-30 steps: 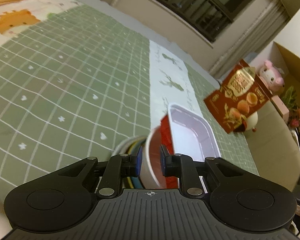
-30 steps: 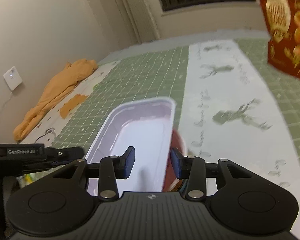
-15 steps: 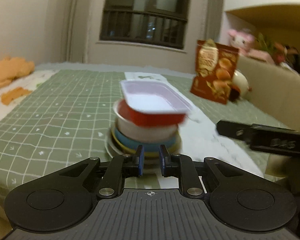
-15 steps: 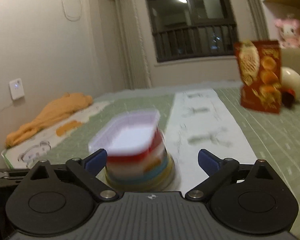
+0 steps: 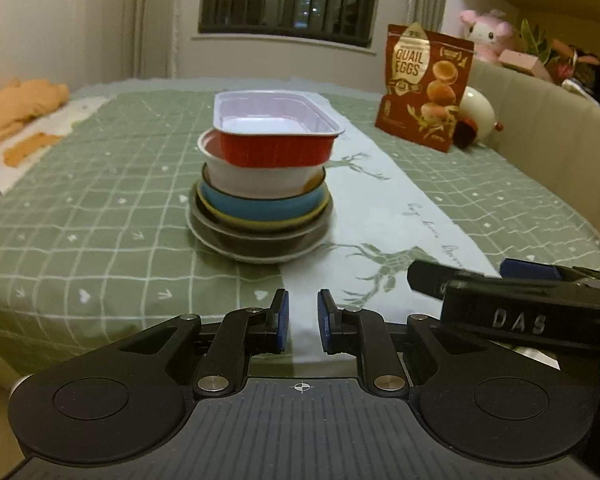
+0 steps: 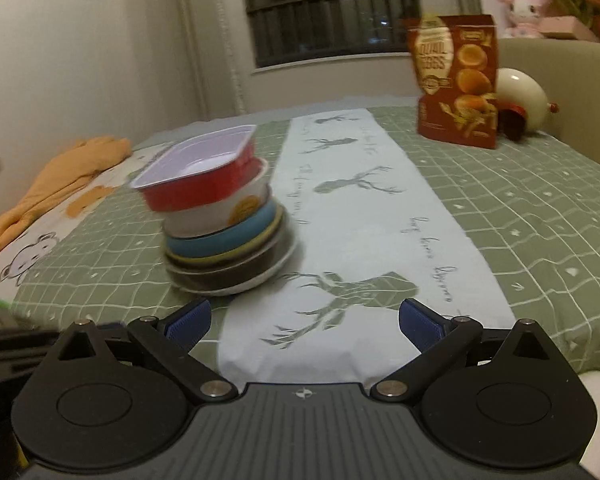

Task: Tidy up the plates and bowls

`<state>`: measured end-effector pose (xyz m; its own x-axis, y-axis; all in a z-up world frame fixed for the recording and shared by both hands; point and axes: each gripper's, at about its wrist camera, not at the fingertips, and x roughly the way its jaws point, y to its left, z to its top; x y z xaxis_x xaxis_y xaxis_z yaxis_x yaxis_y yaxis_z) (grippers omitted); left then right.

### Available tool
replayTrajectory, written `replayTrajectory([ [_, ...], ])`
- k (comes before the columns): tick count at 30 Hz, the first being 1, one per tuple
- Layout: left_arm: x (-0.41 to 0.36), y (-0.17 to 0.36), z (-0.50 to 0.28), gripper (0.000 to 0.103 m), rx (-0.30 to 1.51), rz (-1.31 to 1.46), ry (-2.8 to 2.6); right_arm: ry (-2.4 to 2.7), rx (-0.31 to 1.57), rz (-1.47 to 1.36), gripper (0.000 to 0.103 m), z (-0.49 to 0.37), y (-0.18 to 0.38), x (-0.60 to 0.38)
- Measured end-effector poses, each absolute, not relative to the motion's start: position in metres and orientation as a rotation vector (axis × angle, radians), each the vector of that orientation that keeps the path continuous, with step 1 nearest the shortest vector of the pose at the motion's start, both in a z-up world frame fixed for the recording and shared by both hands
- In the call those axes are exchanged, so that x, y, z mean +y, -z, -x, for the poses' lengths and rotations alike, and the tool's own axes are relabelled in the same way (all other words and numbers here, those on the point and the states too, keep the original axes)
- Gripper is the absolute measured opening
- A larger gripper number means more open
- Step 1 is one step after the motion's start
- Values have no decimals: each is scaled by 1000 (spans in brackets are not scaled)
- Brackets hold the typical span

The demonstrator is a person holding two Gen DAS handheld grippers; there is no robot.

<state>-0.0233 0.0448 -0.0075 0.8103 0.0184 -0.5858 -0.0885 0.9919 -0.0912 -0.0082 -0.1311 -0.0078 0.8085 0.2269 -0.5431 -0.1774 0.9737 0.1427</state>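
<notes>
A stack of dishes stands on the green checked cloth. From the bottom it has a dark plate [image 5: 260,246], a yellow-rimmed dish, a blue bowl [image 5: 260,204], a white bowl [image 5: 256,180] and a red foil tray [image 5: 276,136] with a white inside on top. The stack also shows in the right wrist view [image 6: 220,216]. My left gripper [image 5: 300,326] is nearly shut and empty, well short of the stack. My right gripper [image 6: 302,322] is wide open and empty, near the table's front edge. It shows in the left wrist view [image 5: 512,304] at the right.
A red quail-eggs bag [image 5: 428,84] stands at the back right beside a cream egg-shaped toy [image 5: 478,114]. An orange cloth [image 5: 16,108] lies at the far left. A white runner [image 6: 364,216] with deer prints crosses the table. A beige sofa back [image 5: 552,120] is on the right.
Both grippers have let go of the dishes and pulled back from the stack to the table's front edge. The right gripper has opened wide. The red tray now rests on the stack.
</notes>
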Motion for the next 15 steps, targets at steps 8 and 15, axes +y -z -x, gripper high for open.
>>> replayTrajectory([
  [8,45,7,25,18,620,109,-90,-213,661,-71,100,7,15,-128],
  [15,46,8,24,18,629,116,-89,-203,666,-42,100,6,17,-125],
])
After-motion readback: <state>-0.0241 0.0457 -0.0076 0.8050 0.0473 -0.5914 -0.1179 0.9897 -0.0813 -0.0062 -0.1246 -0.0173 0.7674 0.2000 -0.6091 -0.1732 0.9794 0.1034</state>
